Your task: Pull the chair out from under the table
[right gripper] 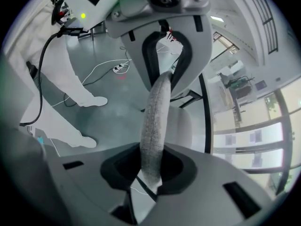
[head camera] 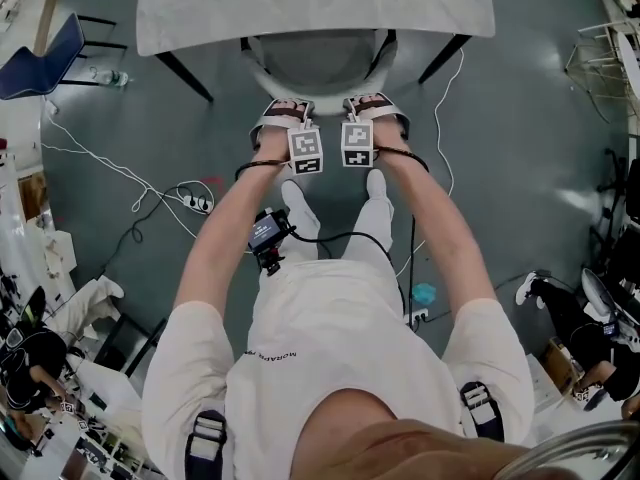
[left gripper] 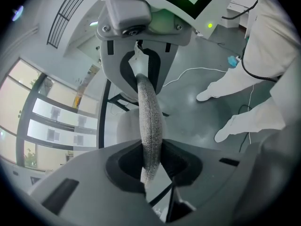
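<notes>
- I see the grey chair [head camera: 320, 63] at the upper centre of the head view, with its seat tucked under the pale worktop [head camera: 310, 8].
- My left gripper [head camera: 284, 110] has its jaws clamped on the chair's textured fabric backrest rim [left gripper: 149, 117].
- My right gripper [head camera: 372, 106] has its jaws clamped on that same rim, just beside the left one, at the chair's lower edge in the frame.

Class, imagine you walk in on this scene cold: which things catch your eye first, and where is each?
First, the left gripper and right gripper, side by side mid-picture, each clamped on the curved top rim of the grey fabric chair. Next, the pale rounded tabletop on black legs, with the chair's seat partly tucked beneath it.
</notes>
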The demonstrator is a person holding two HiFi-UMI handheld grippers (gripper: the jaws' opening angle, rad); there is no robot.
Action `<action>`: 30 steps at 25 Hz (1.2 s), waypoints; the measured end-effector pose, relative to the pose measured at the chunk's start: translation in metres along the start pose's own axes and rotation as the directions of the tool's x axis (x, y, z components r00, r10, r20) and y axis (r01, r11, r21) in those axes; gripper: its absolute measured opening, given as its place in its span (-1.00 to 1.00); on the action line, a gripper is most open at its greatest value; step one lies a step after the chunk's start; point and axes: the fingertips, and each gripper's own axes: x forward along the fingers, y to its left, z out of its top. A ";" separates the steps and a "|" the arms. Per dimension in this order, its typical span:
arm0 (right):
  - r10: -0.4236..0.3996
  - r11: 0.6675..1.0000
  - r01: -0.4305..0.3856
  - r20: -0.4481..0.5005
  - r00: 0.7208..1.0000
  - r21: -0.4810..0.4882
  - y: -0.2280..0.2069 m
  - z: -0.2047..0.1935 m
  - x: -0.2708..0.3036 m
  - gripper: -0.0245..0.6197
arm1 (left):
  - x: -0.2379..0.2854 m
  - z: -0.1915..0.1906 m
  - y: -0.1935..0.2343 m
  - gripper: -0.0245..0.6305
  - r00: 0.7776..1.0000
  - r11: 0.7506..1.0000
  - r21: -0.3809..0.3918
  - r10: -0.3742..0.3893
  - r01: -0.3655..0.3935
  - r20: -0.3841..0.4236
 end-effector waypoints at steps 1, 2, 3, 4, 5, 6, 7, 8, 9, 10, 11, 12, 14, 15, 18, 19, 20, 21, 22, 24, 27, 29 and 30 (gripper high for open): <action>0.001 1.000 -0.001 -0.001 1.000 0.003 0.002 0.000 -0.001 -0.66 | -0.001 0.001 -0.001 -0.66 1.000 1.000 0.000 -0.003 0.003 0.001; 0.001 1.000 -0.001 -0.001 1.000 0.007 0.003 0.000 -0.002 -0.66 | -0.001 0.002 -0.003 -0.66 1.000 1.000 0.001 -0.007 0.007 0.001; 0.002 1.000 -0.002 -0.001 1.000 0.011 0.004 0.000 -0.002 -0.66 | -0.002 0.002 -0.004 -0.66 1.000 1.000 0.001 -0.009 0.009 0.000; 0.003 1.000 -0.003 0.000 1.000 0.014 0.006 0.001 -0.003 -0.66 | -0.002 0.002 -0.004 -0.66 1.000 1.000 0.001 -0.010 0.010 -0.002; 0.005 1.000 -0.005 0.002 1.000 0.016 0.007 0.003 -0.003 -0.66 | -0.004 0.000 -0.005 -0.66 1.000 1.000 -0.001 -0.009 0.009 -0.003; 0.007 1.000 -0.007 0.006 1.000 0.017 0.009 0.005 -0.005 -0.67 | -0.005 -0.001 -0.007 -0.66 1.000 1.000 -0.004 -0.009 0.009 -0.003; 0.010 1.000 -0.011 0.011 1.000 0.017 0.010 0.007 -0.006 -0.67 | -0.007 -0.001 -0.008 -0.66 1.000 1.000 -0.008 -0.010 0.010 -0.002; 0.015 1.000 -0.015 0.015 1.000 0.018 0.012 0.009 -0.009 -0.67 | -0.009 -0.001 -0.009 -0.66 1.000 1.000 -0.010 -0.013 0.013 0.000; 0.020 1.000 -0.021 0.019 1.000 0.016 0.014 0.010 -0.011 -0.67 | -0.012 0.000 -0.011 -0.66 1.000 1.000 -0.010 -0.016 0.016 0.004; 0.025 1.000 -0.026 0.021 0.999 0.013 0.016 0.010 -0.014 -0.67 | -0.014 0.002 -0.013 -0.66 1.000 1.000 -0.008 -0.020 0.020 0.009; 0.030 1.000 -0.030 0.021 0.999 0.010 0.020 0.010 -0.017 -0.67 | -0.016 0.005 -0.017 -0.66 1.000 1.000 -0.005 -0.024 0.024 0.013; 0.033 0.999 -0.033 0.019 0.999 0.008 0.025 0.009 -0.019 -0.67 | -0.019 0.007 -0.021 -0.66 0.999 1.000 -0.005 -0.029 0.029 0.016; 0.034 0.999 -0.034 0.023 0.999 0.012 0.034 0.010 -0.023 -0.67 | -0.024 0.010 -0.031 -0.66 0.999 0.999 -0.014 -0.038 0.038 0.019; 0.034 0.999 -0.034 0.030 0.999 0.017 0.038 0.012 -0.025 -0.67 | -0.026 0.012 -0.035 -0.66 0.999 0.999 -0.020 -0.041 0.042 0.020; 0.037 0.999 -0.038 0.037 0.999 0.021 0.050 0.014 -0.032 -0.67 | -0.033 0.017 -0.046 -0.66 0.998 0.998 -0.030 -0.054 0.055 0.027; 0.041 0.999 -0.041 0.035 0.999 0.020 0.054 0.014 -0.034 -0.67 | -0.036 0.019 -0.050 -0.67 0.998 0.998 -0.033 -0.059 0.060 0.031; 0.044 0.999 -0.045 0.035 0.998 0.018 0.058 0.015 -0.036 -0.67 | -0.039 0.020 -0.054 -0.66 0.997 0.997 -0.037 -0.064 0.065 0.034; 0.047 0.999 -0.048 0.037 0.998 0.017 0.063 0.017 -0.038 -0.67 | -0.041 0.021 -0.059 -0.67 0.997 0.997 -0.041 -0.070 0.071 0.036; 0.049 0.999 -0.050 0.041 0.998 0.018 0.067 0.018 -0.040 -0.67 | -0.043 0.022 -0.063 -0.67 0.997 0.996 -0.045 -0.075 0.077 0.037; 0.057 0.998 -0.057 0.046 0.997 0.017 0.077 0.021 -0.043 -0.67 | -0.047 0.024 -0.073 -0.67 0.996 0.995 -0.054 -0.083 0.085 0.040; 0.061 0.998 -0.062 0.050 0.997 0.016 0.090 0.025 -0.050 -0.67 | -0.054 0.029 -0.086 -0.67 0.995 0.994 -0.069 -0.083 0.086 0.048; 0.060 0.998 -0.061 0.051 0.997 0.025 0.098 0.026 -0.054 -0.67 | -0.058 0.031 -0.094 -0.67 0.995 0.994 -0.070 -0.084 0.088 0.047; 0.060 0.998 -0.062 0.052 0.997 0.033 0.102 0.026 -0.055 -0.67 | -0.060 0.033 -0.097 -0.67 0.995 0.994 -0.068 -0.087 0.090 0.048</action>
